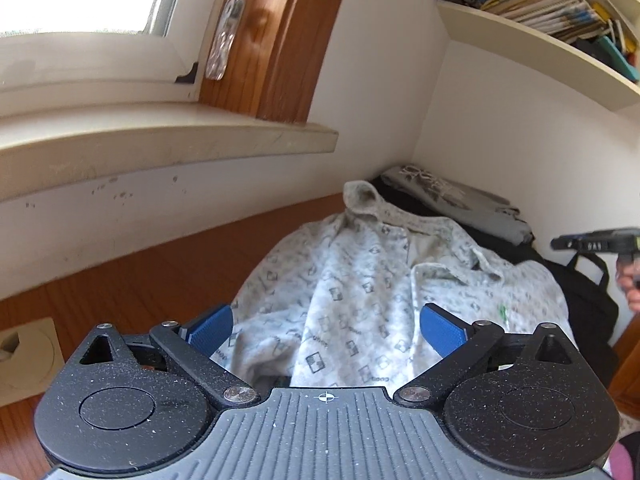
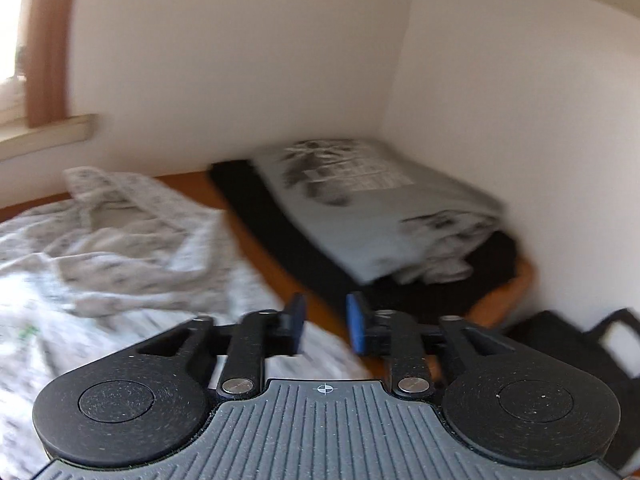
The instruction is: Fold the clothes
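A white patterned hooded garment [image 1: 360, 280] lies rumpled on the wooden table [image 1: 160, 272], hood toward the wall. My left gripper [image 1: 326, 326] is open wide just above its near part, with only cloth below and nothing pinched between the blue pads [image 1: 442, 330]. In the blurred right wrist view the same garment [image 2: 100, 248] spreads at the left. My right gripper [image 2: 326, 324] hovers at its right edge, jaws a narrow gap apart with nothing between them. The right gripper also shows at the right edge of the left wrist view [image 1: 592, 240].
A folded grey printed shirt [image 2: 372, 208] rests on a black garment [image 2: 288, 236] in the corner by the walls. A black bag [image 2: 568, 344] sits at the right. A window sill [image 1: 160, 140] and a bookshelf [image 1: 540, 40] hang above the table. A beige coaster-like plate [image 1: 28, 360] lies left.
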Demonstrator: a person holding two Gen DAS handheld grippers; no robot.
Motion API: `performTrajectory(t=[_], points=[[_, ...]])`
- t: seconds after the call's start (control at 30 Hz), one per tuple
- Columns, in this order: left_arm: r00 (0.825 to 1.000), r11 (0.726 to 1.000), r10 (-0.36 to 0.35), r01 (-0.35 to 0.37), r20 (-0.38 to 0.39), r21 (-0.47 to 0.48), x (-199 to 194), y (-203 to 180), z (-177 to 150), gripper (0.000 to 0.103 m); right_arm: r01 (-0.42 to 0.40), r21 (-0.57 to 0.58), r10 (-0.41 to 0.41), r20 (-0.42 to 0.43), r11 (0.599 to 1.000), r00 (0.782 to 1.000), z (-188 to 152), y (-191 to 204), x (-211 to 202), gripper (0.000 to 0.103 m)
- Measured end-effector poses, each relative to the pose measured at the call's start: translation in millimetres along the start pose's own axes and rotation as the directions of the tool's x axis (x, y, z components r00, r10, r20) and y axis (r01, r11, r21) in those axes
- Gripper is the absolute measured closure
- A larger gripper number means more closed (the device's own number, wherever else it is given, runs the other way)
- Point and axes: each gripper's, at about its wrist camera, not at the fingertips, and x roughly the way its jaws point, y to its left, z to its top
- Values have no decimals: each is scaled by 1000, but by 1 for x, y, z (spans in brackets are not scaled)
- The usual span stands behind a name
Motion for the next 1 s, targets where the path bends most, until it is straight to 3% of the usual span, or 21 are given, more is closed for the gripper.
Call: performTrajectory(t=[0.17, 0.3, 0.47, 0.6, 0.63, 0.67, 0.7, 0.73, 0.8, 0.87, 1.0], points=[[999, 1000, 13, -13, -31, -8, 5, 2, 0, 1, -154, 28, 155, -6, 988, 988, 5, 27, 24, 58], [998, 999, 29, -30, -50, -20, 8, 4, 0, 1, -206, 52, 209, -59, 977, 976, 14, 37, 68, 56], [997, 998, 38, -41, -74, -42, 11, 8, 0, 1, -269, 129, 279, -63, 954, 958, 27, 34, 109, 49], [996, 998, 46, -49, -78, -38, 11, 7, 0, 1, -248, 79, 255, -113, 966, 960, 34, 39, 138, 49], [996, 998, 48, -51, -80, -35, 12, 6, 0, 1, -245, 56, 250, -114, 968, 962, 36, 41, 143, 55], [996, 998, 51, -54, -80, -34, 12, 6, 0, 1, -245, 34, 247, -116, 969, 962, 38, 42, 146, 79], [996, 998, 53, -56, -77, -32, 11, 5, 0, 1, -242, 21, 242, -119, 970, 963, 42, 41, 148, 89], [996, 998, 56, -58, -74, -31, 10, 5, 0, 1, -216, 18, 217, -104, 976, 971, 47, 36, 148, 92], [997, 998, 59, -60, -52, -26, 6, 3, 0, 1, -125, 26, 125, -26, 992, 992, 60, 20, 146, 93], [998, 998, 54, -54, 7, -22, -3, 0, 0, 1, -52, 78, 50, 31, 996, 998, 71, 2, 145, 93], [997, 1000, 29, -29, 68, -2, -16, -8, 4, 0, -10, 106, 12, -11, 994, 1000, 72, -5, 150, 85]])
